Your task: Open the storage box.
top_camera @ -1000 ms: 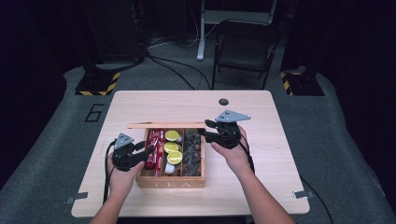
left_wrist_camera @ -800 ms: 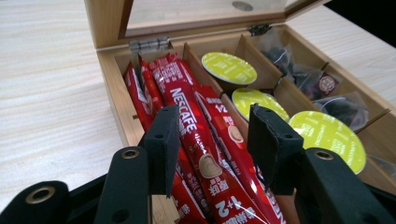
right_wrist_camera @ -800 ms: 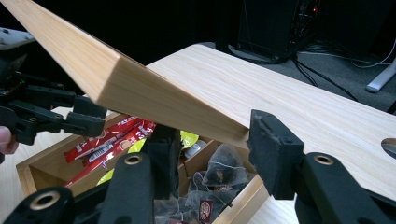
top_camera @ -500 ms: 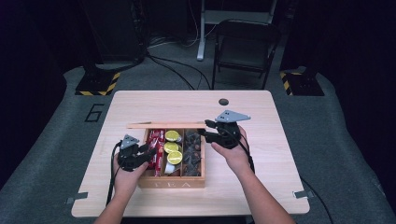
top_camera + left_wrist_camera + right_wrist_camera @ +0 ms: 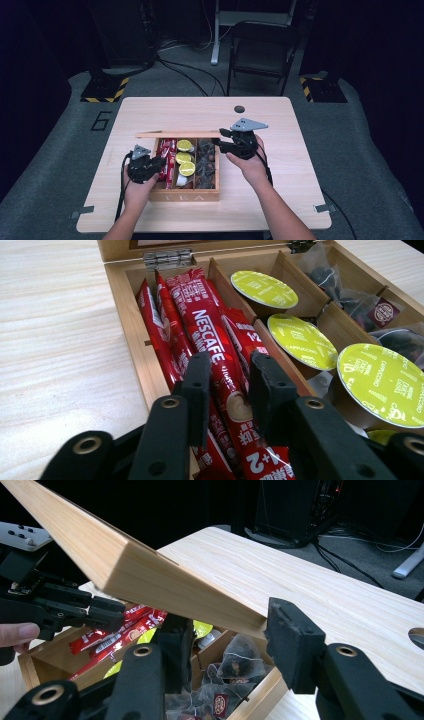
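Observation:
An open wooden tea box [image 5: 185, 195] sits at the table's near middle. My right gripper [image 5: 220, 137] is shut on a corner of its raised lid [image 5: 175, 134], and the right gripper view has the lid [image 5: 125, 565] pinched in that gripper [image 5: 225, 625]. Red Nescafe sachets [image 5: 207, 330] fill the left compartment. My left gripper [image 5: 229, 375] points into it; its jaws have just been closing and flank one sachet without visibly squeezing it. From above, that gripper [image 5: 159, 162] sits at the box's left side.
Green-topped capsules [image 5: 263, 288] fill the middle compartment and dark tea bags [image 5: 360, 300] the right one. A small round hole [image 5: 239, 108] marks the table's far side. A folding chair [image 5: 260, 50] and floor cables lie beyond the table.
The left gripper has shifted slightly toward the person along the box's left compartment. The right gripper and the lid have stayed put.

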